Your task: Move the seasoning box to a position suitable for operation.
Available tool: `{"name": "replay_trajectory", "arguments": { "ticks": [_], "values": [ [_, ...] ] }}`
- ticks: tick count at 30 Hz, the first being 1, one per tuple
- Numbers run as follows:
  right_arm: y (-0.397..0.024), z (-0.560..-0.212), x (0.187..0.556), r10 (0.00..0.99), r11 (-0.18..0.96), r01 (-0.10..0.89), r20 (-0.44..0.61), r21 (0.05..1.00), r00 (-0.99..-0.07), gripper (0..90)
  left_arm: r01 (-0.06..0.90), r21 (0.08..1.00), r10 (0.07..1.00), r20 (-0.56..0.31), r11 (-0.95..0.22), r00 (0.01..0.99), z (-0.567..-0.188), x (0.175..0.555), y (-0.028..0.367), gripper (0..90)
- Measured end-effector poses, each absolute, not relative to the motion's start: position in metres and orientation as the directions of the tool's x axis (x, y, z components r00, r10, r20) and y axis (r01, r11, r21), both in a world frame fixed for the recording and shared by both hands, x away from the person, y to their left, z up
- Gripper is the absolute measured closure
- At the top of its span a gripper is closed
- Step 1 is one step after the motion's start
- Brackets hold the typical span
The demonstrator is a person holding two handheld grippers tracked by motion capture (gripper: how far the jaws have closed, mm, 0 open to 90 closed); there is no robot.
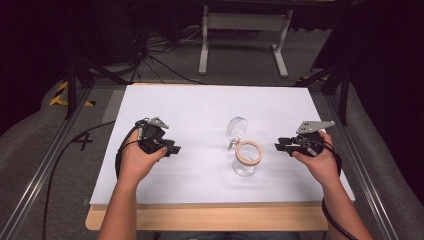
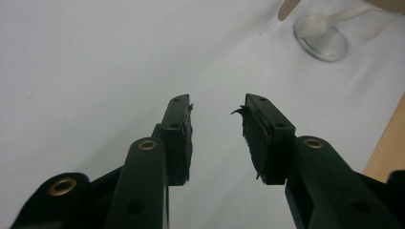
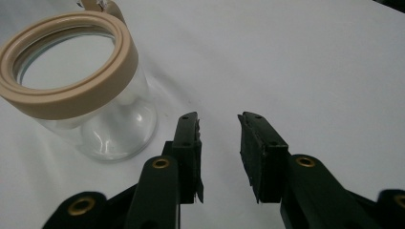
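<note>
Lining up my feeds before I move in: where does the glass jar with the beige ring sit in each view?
High view: the glass jar stands right of centre on the white table, lid swung open behind it, between both grippers.
Left gripper view: its base sits at the top right corner.
Right gripper view: it is at upper left, beside the open jaws.
Shared landmark: the beige ring around its mouth.

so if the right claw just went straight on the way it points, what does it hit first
Probably nothing but the white table cover. In the right gripper view the open right claw aims past the glass jar, which stands off to its left, though depth is hard to judge.
</note>
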State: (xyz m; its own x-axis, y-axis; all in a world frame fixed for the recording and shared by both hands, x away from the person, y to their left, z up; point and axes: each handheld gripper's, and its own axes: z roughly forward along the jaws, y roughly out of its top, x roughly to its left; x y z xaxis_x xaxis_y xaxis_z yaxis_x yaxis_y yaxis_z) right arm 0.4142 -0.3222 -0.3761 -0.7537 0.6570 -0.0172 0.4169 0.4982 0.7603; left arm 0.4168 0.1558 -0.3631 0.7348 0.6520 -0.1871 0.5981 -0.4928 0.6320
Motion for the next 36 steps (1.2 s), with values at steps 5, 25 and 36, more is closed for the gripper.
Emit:
{"name": "replay_trajectory", "arguments": {
  "ticks": [5, 25, 36],
  "values": [
    [-0.323, -0.376, 0.414, 0.663, 0.501, 0.421, -0.023, 0.756, -0.748, 67.3, 0.601, 0.636, 0.656, -0.192, -0.483, 0.730, -0.357, 0.415, 0.154, 62.8],
    [-0.307, -0.382, 0.410, 0.627, 0.481, 0.407, 0.020, 0.777, -0.778, 83.2, 0.582, 0.648, 0.631, -0.197, -0.491, 0.751, -0.352, 0.412, 0.152, 67.8],
    [-0.284, -0.402, 0.413, 0.584, 0.558, 0.392, -0.011, 0.731, -0.812, 83.9, 0.581, 0.647, 0.623, -0.203, -0.494, 0.755, -0.352, 0.411, 0.150, 68.6]
  ]
}}
